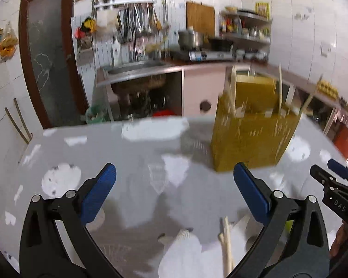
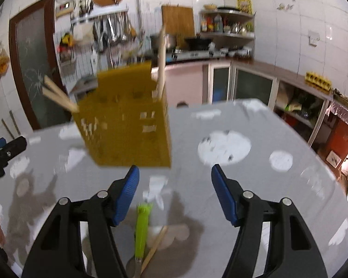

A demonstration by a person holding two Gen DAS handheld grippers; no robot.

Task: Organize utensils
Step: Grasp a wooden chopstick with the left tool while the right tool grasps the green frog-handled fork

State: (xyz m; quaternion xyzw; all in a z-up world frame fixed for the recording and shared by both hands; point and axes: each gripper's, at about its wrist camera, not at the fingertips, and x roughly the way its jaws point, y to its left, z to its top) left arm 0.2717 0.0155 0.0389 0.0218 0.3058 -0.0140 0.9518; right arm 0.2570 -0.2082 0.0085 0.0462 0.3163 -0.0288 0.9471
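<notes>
A yellow perforated utensil holder (image 1: 252,127) stands on the grey table, with wooden chopsticks (image 1: 280,88) sticking out of it. It also shows in the right wrist view (image 2: 125,120), with chopsticks (image 2: 58,96) poking out. My left gripper (image 1: 174,190) is open and empty above the table. Loose wooden chopsticks (image 1: 227,245) lie just below it. My right gripper (image 2: 175,192) is open and empty. A green-handled utensil (image 2: 142,227) and a wooden stick (image 2: 154,247) lie beneath it. The right gripper also shows at the left wrist view's right edge (image 1: 331,176).
The grey table (image 2: 278,185) has white cloud-like patches. Behind it are a kitchen counter with a sink (image 1: 136,67), a stove with pots (image 1: 197,46), a shelf rack (image 1: 246,27) and a brown door (image 1: 46,58). The table's far edge is close behind the holder.
</notes>
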